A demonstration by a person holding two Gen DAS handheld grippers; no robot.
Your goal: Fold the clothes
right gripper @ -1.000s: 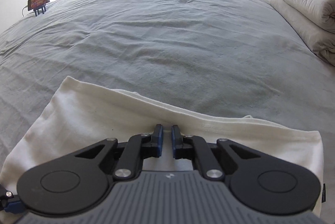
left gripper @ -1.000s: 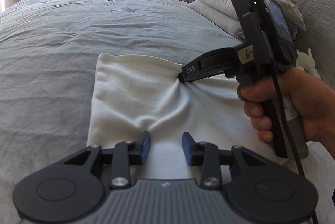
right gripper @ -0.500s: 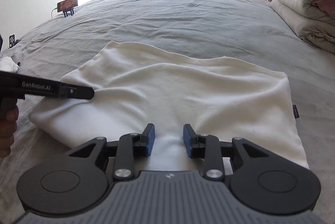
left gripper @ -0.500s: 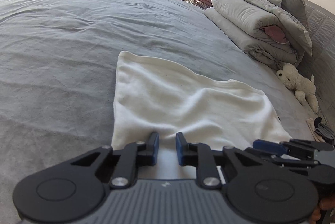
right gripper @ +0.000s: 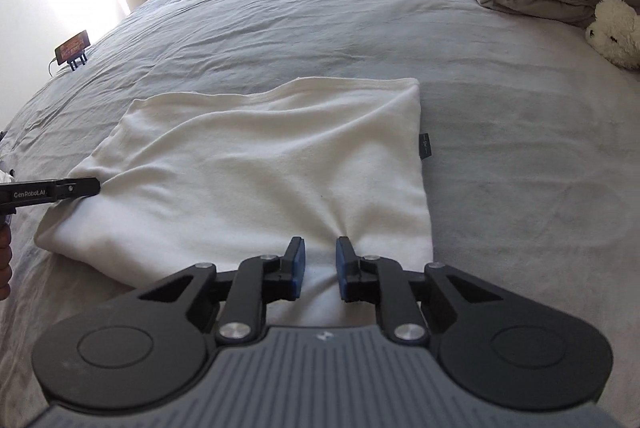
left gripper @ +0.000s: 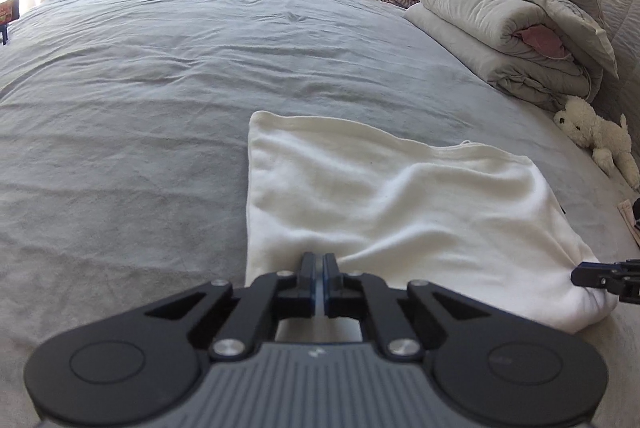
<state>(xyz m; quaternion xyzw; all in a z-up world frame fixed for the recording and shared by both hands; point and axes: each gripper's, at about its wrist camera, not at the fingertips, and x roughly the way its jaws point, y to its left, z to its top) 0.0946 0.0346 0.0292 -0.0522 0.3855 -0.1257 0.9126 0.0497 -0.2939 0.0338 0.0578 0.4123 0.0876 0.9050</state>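
White garment (left gripper: pixel 384 203) lies partly folded on bed (left gripper: pixel 140 107), centre to 4 o'clock in left view. Your left claw (left gripper: pixel 319 270) pinches near hem; right claw (right gripper: pixel 319 266) closing around bunched cloth. Next fold yours to make.

The left gripper (left gripper: pixel 319 260), which was standing open over the near edge of the white garment (left gripper: pixel 384 203) a second ago, is now pinching that edge, its jaws pressed together with cloth gathering into ridges in front of them; the right gripper (right gripper: pixel 319 260), earlier clamped further in on the garment, is now sitting at the near edge toward the right corner, its jaws closing with a puckered bunch of cloth between them; the garment itself is lying differently, its surface pulling into creases toward both grippers; in the left wrist view the right gripper is showing only as a tip at the garment's right corner.
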